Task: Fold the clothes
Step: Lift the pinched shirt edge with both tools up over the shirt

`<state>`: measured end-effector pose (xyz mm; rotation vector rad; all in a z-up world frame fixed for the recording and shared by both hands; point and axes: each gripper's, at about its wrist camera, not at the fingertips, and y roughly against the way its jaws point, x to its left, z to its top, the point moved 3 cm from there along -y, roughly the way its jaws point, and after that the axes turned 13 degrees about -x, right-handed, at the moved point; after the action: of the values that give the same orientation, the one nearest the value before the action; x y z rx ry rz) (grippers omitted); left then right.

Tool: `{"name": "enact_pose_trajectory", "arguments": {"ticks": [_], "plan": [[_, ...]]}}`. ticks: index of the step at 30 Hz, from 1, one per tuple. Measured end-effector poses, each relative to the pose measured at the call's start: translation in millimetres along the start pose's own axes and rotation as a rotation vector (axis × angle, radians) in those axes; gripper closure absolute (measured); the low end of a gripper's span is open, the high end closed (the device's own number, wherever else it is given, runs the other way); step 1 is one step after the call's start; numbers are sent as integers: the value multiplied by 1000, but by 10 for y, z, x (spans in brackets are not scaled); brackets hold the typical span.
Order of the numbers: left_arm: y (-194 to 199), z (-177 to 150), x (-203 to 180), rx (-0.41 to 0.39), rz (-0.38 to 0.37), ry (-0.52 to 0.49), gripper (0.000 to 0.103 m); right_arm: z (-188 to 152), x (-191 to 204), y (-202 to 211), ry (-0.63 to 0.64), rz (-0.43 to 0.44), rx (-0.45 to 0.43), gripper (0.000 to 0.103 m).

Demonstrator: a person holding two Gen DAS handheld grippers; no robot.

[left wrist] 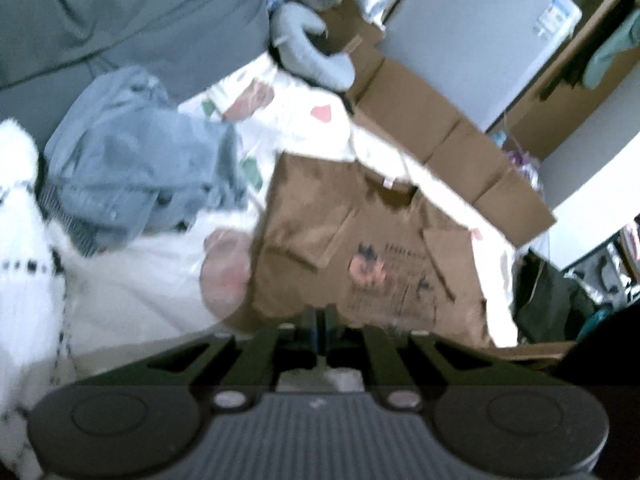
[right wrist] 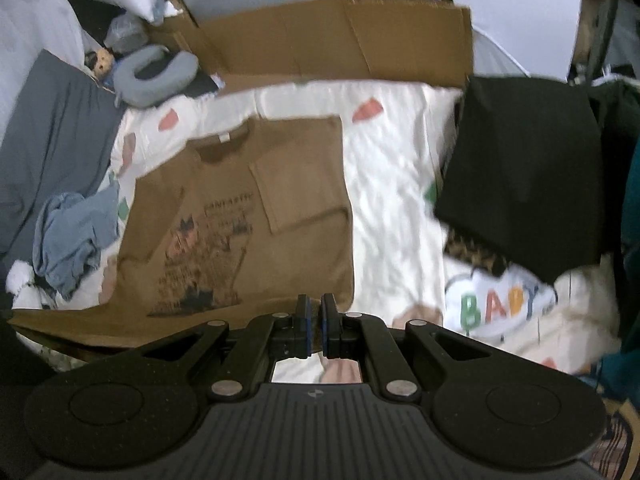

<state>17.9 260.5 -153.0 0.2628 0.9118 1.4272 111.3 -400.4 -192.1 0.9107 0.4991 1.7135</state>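
A brown T-shirt (left wrist: 344,232) with a dark and pink print lies spread on the white patterned bedsheet (left wrist: 140,288), sleeves folded in over its front. In the left wrist view my left gripper (left wrist: 319,316) is shut, with the shirt's near hem running up into its fingertips. The right wrist view shows the same brown T-shirt (right wrist: 240,200). My right gripper (right wrist: 316,306) is shut at the near right corner of its hem, and the hem is lifted off the bedsheet (right wrist: 392,200) and stretches away to the left.
A crumpled blue denim garment (left wrist: 132,168) lies left of the shirt. To the right sit a folded black garment (right wrist: 520,176) and a white garment with coloured letters (right wrist: 500,304). Flattened cardboard (right wrist: 340,40) and a grey neck pillow (right wrist: 156,72) line the far edge.
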Motion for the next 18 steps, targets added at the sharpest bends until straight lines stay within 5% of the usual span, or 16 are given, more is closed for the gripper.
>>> {"name": "enact_pose_trajectory", "arguments": {"ticks": [18], "plan": [[-483, 711, -177, -30, 33, -26, 100, 820, 103, -409, 45, 61, -76, 101]]}}
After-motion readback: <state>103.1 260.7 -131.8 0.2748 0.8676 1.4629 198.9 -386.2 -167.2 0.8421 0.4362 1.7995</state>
